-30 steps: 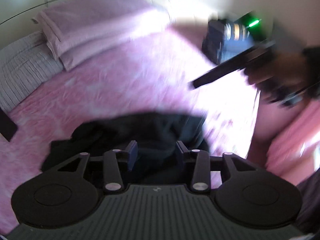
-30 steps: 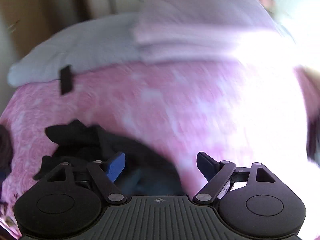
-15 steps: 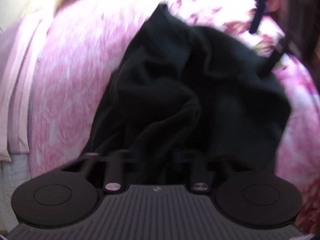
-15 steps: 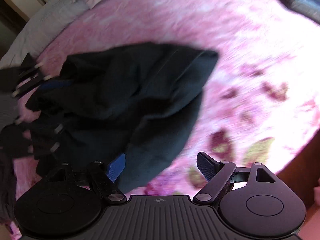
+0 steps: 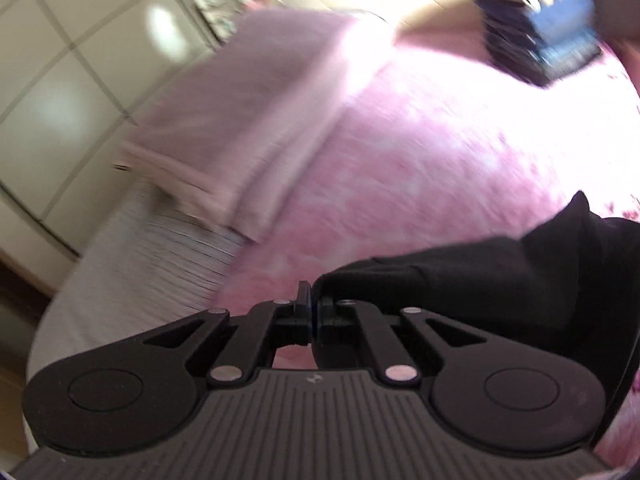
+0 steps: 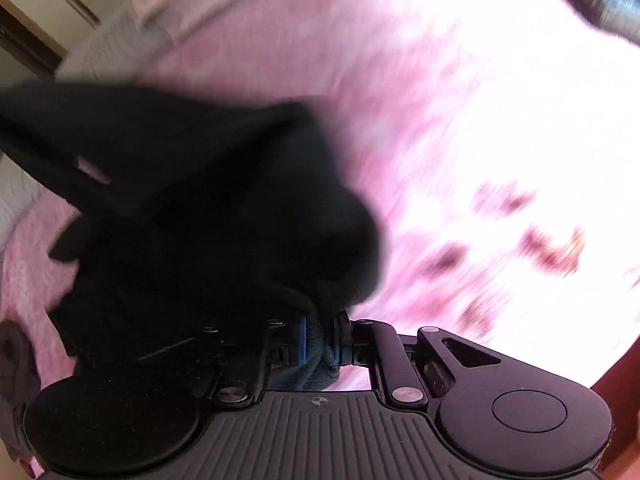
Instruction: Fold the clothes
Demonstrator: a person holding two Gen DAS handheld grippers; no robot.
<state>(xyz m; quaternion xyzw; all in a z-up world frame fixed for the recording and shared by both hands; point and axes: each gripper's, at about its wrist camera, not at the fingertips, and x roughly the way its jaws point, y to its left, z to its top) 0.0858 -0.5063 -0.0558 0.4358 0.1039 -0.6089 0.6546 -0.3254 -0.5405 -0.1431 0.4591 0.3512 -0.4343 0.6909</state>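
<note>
- The left gripper (image 5: 309, 307) is clenched tight, with an edge of the black garment (image 5: 500, 280) drawn in at its tips; whether cloth is truly pinched there I cannot tell.
- The garment lies bunched on the pink bedspread (image 5: 420, 160) — likely gripped at two points so it can be lifted and spread out.
- The right gripper (image 6: 319, 338) is closing on a thick fold of the garment (image 6: 200, 200), the cloth squeezed between its blue pads (image 6: 301, 340).
</note>
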